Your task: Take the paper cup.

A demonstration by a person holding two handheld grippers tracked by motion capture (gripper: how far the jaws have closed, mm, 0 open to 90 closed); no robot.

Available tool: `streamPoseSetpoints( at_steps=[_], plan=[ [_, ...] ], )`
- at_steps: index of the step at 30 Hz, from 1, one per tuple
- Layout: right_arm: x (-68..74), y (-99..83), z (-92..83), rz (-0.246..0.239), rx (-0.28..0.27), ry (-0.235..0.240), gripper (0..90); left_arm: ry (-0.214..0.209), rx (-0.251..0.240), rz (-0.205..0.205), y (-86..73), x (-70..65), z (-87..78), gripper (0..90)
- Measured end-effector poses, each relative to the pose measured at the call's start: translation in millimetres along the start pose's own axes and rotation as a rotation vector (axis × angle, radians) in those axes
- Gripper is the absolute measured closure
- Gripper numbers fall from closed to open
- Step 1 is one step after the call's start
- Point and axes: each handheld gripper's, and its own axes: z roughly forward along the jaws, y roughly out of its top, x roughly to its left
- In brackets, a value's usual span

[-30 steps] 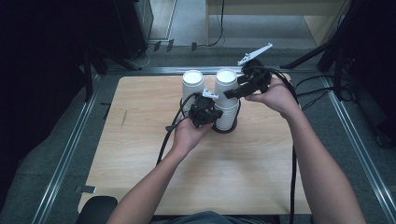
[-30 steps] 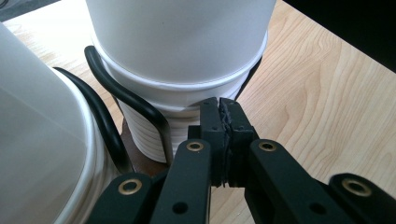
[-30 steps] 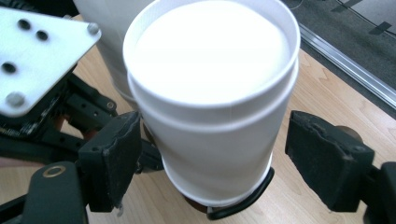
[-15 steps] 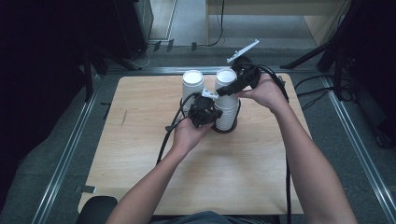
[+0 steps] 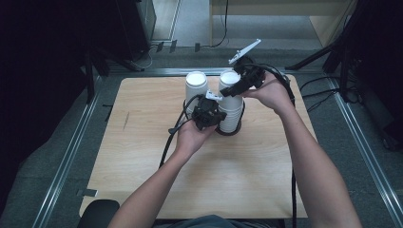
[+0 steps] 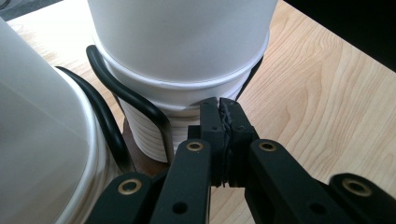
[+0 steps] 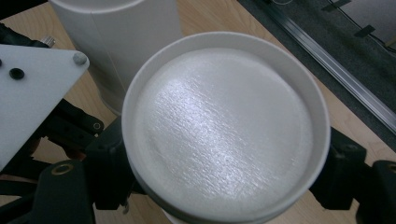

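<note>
3 cameras: 1 fixed overhead, 1 riding each gripper.
The high view looks forward and down across the table (image 5: 142,166). Both gripper views sit very close to the right cup stack (image 5: 231,107), which all 3 share: the left gripper view low at its base, the right gripper view above its top.

We count two stacks of upside-down white cups: left stack (image 5: 196,90), right stack (image 5: 230,105). Two claws: left claw (image 5: 212,105), right claw (image 5: 234,89). One wooden surface (image 5: 142,142). Two hands.
</note>
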Motion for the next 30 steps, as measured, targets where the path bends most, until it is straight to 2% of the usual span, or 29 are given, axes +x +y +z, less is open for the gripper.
streamPoseSetpoints(
  at_steps=[11, 18, 23, 30],
  plan=[
    [4.6, 7.1, -6.1, -0.037, 0.015, -0.021, 24.1, -0.005, -0.004, 0.001, -0.5, -0.6, 0.6, 88.3],
    [5.4, 9.0, -6.8, -0.041, 0.021, -0.024, 24.6, -0.007, -0.002, 0.002, -0.4, -0.1, 0.4, 87.9],
    [4.3, 8.2, -7.4, -0.072, 0.014, -0.009, 24.7, -0.005, 0.001, 0.008, -0.7, 0.4, -0.1, 88.1],
    [1.9, 8.2, -7.6, -0.079, 0.016, 0.007, 24.6, 0.018, -0.001, 0.017, -0.7, -1.3, -0.1, 88.5]
  ],
)
